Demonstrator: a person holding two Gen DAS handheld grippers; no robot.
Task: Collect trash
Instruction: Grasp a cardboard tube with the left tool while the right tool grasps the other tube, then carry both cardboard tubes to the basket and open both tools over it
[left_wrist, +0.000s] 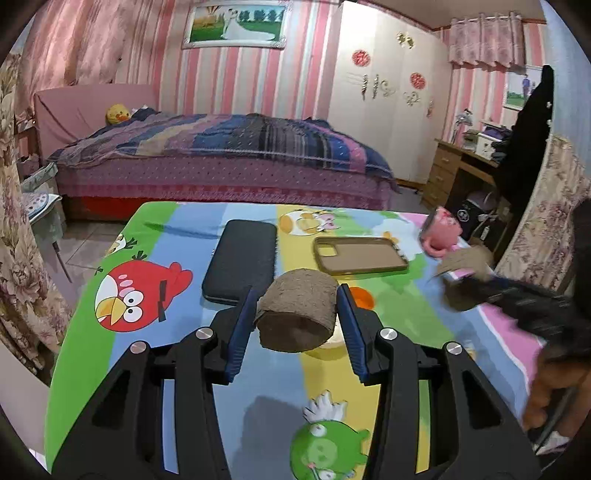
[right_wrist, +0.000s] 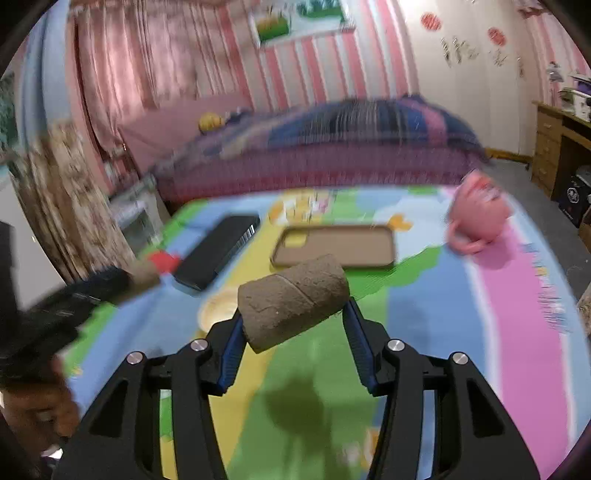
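In the left wrist view my left gripper is shut on a brown cardboard roll, held crosswise above the cartoon tablecloth. Both blue pads press its ends. The right wrist view shows my right gripper shut on a second brown cardboard roll, tilted and lifted, with its shadow on the cloth below. Each gripper also appears blurred in the other's view: the right gripper with its roll at the right, and the left gripper with its roll at the left.
On the table lie a black phone, a tan phone case, a pink mug tipped on its side at the far right, and a cream round dish. A bed stands behind the table and a wooden desk at the right.
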